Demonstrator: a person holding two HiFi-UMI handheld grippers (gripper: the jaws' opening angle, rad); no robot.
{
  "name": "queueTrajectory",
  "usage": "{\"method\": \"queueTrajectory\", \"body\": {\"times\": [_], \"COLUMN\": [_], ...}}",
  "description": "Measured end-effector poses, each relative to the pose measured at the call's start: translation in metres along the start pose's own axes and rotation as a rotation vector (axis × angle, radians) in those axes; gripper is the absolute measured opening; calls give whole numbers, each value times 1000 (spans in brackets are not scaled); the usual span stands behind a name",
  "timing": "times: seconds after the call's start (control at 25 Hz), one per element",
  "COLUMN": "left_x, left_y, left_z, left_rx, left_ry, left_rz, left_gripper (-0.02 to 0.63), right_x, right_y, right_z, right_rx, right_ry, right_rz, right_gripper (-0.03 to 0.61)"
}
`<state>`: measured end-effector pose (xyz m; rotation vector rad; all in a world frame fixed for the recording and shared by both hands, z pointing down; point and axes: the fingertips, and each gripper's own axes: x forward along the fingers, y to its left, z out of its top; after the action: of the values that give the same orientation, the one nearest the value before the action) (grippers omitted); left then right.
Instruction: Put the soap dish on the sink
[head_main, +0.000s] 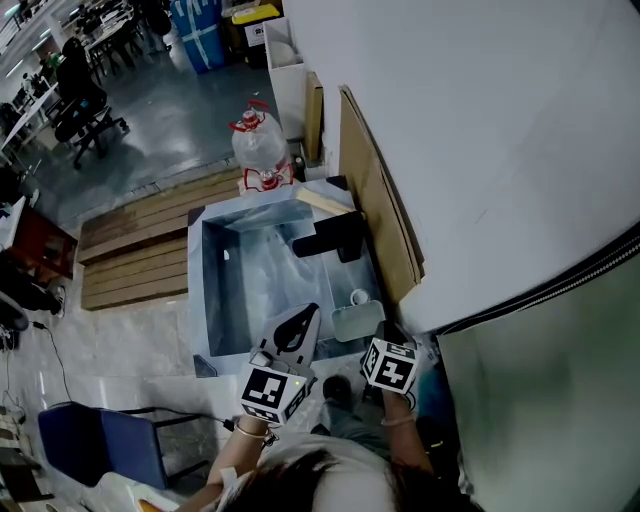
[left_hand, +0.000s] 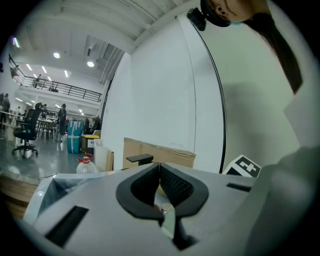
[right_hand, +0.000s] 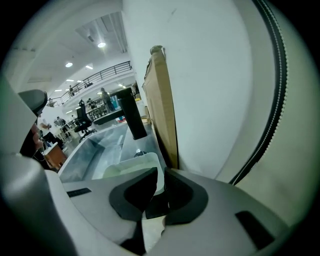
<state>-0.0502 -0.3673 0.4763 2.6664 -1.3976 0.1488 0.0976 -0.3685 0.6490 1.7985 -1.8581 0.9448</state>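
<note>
The pale green soap dish (head_main: 357, 320) is at the steel sink's (head_main: 199, 300) front right corner, over the rim; I cannot tell whether it rests there. My right gripper (head_main: 380, 335) is just behind it. In the right gripper view the gripper (right_hand: 161, 177) is shut on the near wall of the soap dish (right_hand: 132, 167), with the sink (right_hand: 90, 150) and the black faucet (right_hand: 131, 117) beyond. My left gripper (head_main: 305, 318) hovers over the sink's front edge, left of the dish. Seen in its own view, the left gripper (left_hand: 159, 167) is shut and holds nothing.
A black faucet (head_main: 335, 238) stands on the sink's right rim, and a small white cup (head_main: 360, 297) sits just beyond the dish. Cardboard sheets (head_main: 375, 200) lean on the white wall at the right. A water bottle (head_main: 260, 145) stands behind the sink, beside a wooden pallet (head_main: 140, 250).
</note>
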Motion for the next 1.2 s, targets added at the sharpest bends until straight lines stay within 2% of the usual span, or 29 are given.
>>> {"method": "queueTrajectory", "body": {"times": [0.44,0.92,1.2], "left_x": [-28,-64,-90], "left_y": [0,-19,-31], "left_z": [18,32,39], "left_rx": [31,55,60], "left_ry": [-58,-98,-123], "left_rz": [34,45,59], "left_gripper": [9,9,9], "right_x": [-33,-82,-120], "right_y": [16,34,45], "right_z": [10,18,25], "right_rx": [-51,-121,-148], "right_ry": [-85,-174,-271], "right_rz": [35,87,135], "right_gripper": [41,40,29]}}
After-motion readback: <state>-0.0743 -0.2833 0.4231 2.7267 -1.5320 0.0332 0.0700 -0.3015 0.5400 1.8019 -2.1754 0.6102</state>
